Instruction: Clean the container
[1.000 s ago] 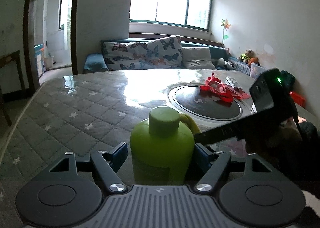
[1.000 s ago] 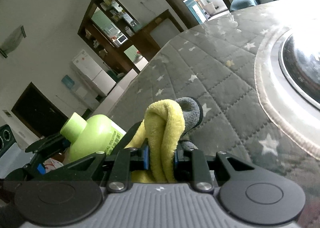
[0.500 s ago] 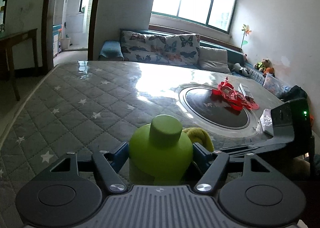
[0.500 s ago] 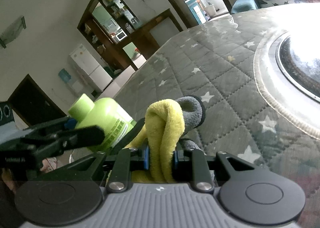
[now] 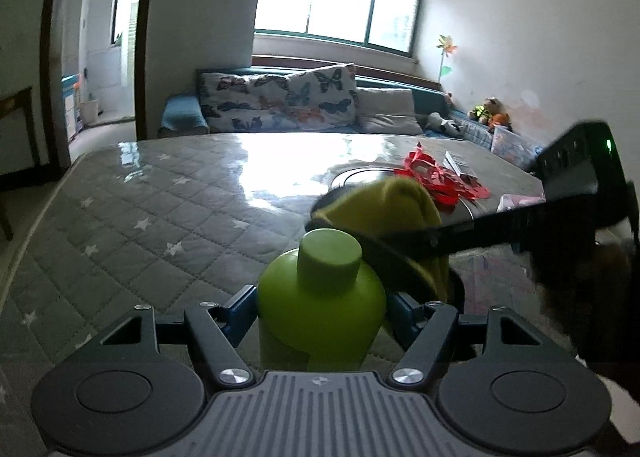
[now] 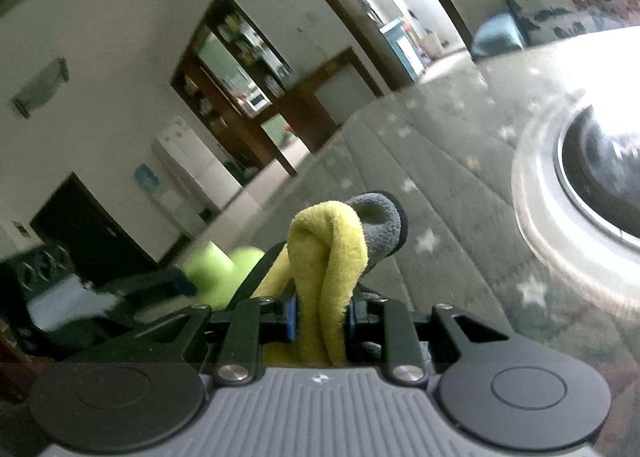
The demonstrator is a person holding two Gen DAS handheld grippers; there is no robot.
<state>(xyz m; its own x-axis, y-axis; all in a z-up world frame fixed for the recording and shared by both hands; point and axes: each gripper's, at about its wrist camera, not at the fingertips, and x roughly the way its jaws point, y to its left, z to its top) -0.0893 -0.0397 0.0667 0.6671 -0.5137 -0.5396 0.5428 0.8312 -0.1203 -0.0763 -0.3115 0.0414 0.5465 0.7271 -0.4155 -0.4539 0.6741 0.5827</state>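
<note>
1. In our left gripper (image 5: 320,311) we hold the green bottle (image 5: 320,309) upright, its fingers (image 5: 240,307) clamped on the two sides of the body, the round cap (image 5: 330,257) pointing up.
2. The bottle is over the near edge of the table (image 5: 160,209), which wears a grey quilted cover with white stars.
3. In our right gripper (image 6: 320,321) the fingers (image 6: 291,317) are pressed together on a folded yellow and grey cloth (image 6: 332,253), which bulges up above them.
4. From the left wrist view the cloth (image 5: 392,209) sits just behind and to the right of the bottle's cap; whether it touches the bottle we cannot tell.
5. From the right wrist view the bottle (image 6: 218,271) shows blurred to the left of the cloth.
6. Toward the far right of the table lie a round dark inset disc (image 6: 600,173) and some red paper scraps (image 5: 440,177).
7. Past the table's far edge stands a sofa with butterfly cushions (image 5: 280,101).
</note>
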